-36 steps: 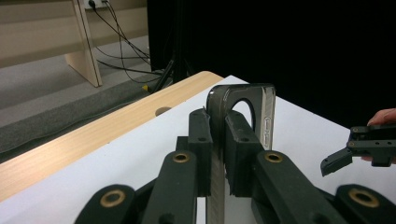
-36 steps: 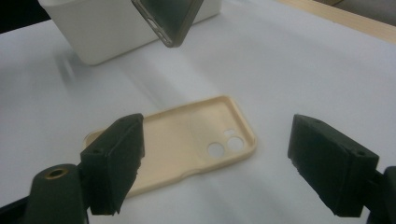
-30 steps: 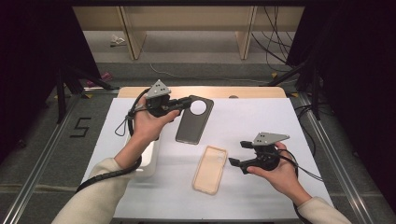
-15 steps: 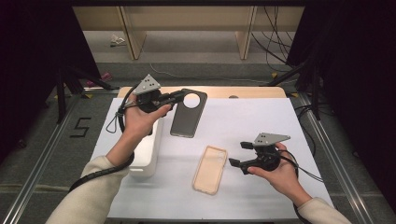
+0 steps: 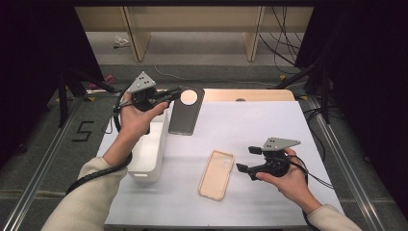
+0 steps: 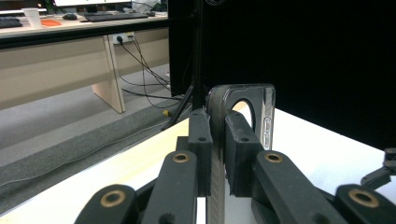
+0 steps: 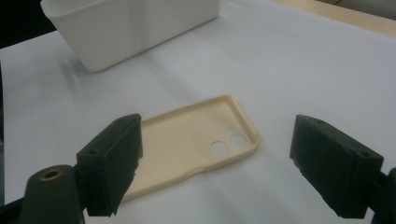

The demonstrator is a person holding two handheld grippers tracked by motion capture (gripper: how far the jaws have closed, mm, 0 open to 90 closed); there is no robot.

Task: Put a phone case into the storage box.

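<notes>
My left gripper (image 5: 169,95) is shut on the edge of a dark phone case (image 5: 185,113) with a round camera hole, holding it off the table beside the white bin (image 5: 150,149). In the left gripper view the jaws (image 6: 217,128) pinch the case's thin wall, and its rim (image 6: 268,109) stands upright ahead. A beige phone case (image 5: 216,174) lies hollow side up on the white sheet. My right gripper (image 5: 246,159) hovers open just right of it. In the right gripper view the beige case (image 7: 173,154) lies ahead between the spread jaws of that gripper (image 7: 217,128), untouched.
The white bin (image 7: 135,28) stands at the left side of the white sheet (image 5: 260,120). A wooden table edge (image 5: 250,94) runs along the far side. Metal rails flank the table, and cables lie on the floor beyond.
My left hand has carried the dark case to the left and farther away, toward the far end of the white bin. The right gripper and the beige case have stayed put.
</notes>
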